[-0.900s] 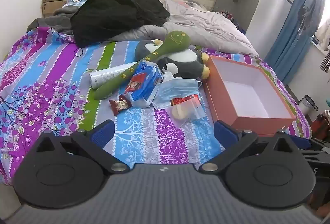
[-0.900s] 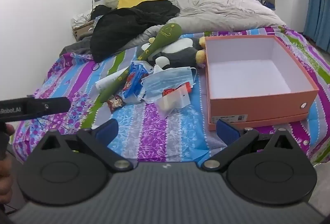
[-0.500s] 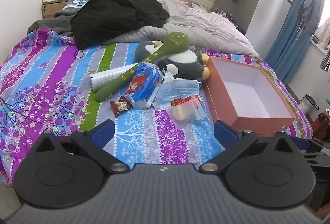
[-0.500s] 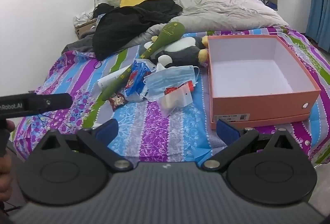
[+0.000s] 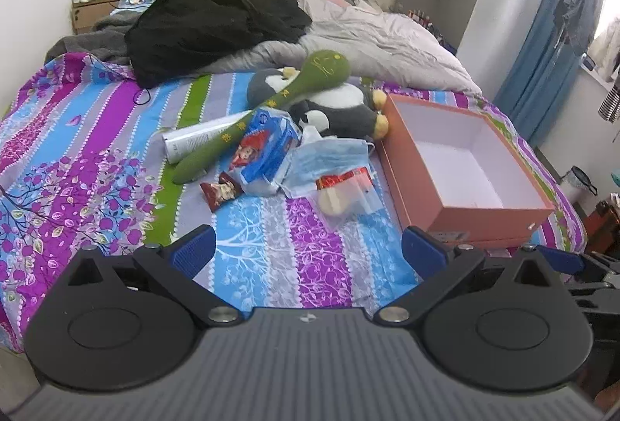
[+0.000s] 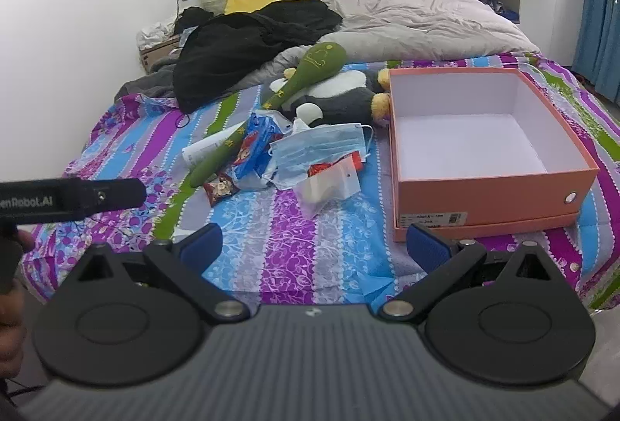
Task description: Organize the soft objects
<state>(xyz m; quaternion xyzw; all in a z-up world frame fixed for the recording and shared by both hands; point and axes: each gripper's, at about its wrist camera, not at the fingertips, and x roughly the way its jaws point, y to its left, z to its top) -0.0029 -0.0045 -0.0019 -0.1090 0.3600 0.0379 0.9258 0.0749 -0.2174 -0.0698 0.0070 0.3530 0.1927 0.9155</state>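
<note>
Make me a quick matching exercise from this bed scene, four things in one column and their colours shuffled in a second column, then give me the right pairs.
Things:
1. open box
2. long plush club
3. face mask
4. heap of clothing

Colours:
A. black
B. pale blue
C. orange outside, white inside
D. green

Pairs: 1-C, 2-D, 3-B, 4-A
</note>
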